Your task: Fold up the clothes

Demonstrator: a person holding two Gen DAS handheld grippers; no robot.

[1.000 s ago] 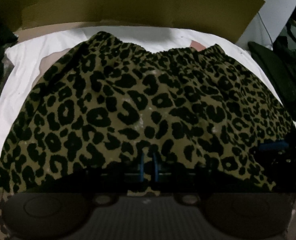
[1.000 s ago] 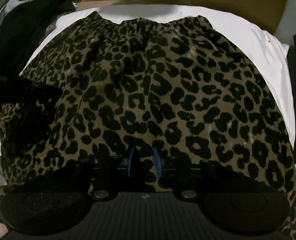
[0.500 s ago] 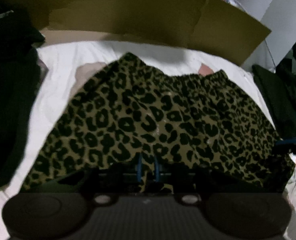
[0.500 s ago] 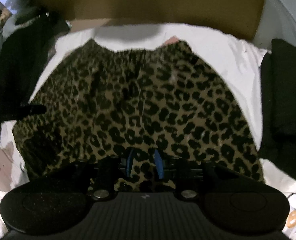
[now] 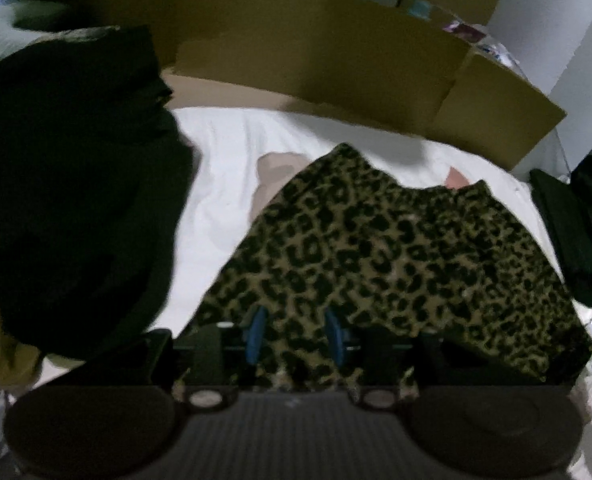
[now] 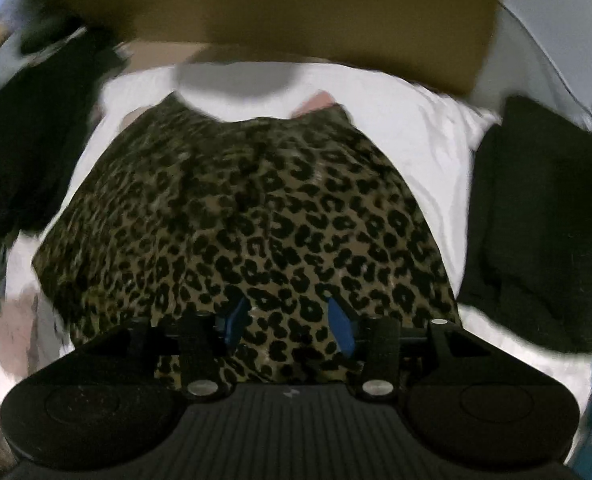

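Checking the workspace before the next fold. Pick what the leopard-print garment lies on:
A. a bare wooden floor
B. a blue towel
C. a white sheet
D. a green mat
C: the leopard-print garment is spread over a white sheet, which shows bright on both sides of it and beyond its far edge, in front of the cardboard.

Skirt: the near hem is hidden behind the left claw body; whether the pads press the cloth cannot be told. Right view: the skirt's left half is blurred, and its hem drops behind the right claw. The dark pile left of the skirt is underexposed; single garments cannot be told. The dark clothes right of the skirt are cut off by the edge.
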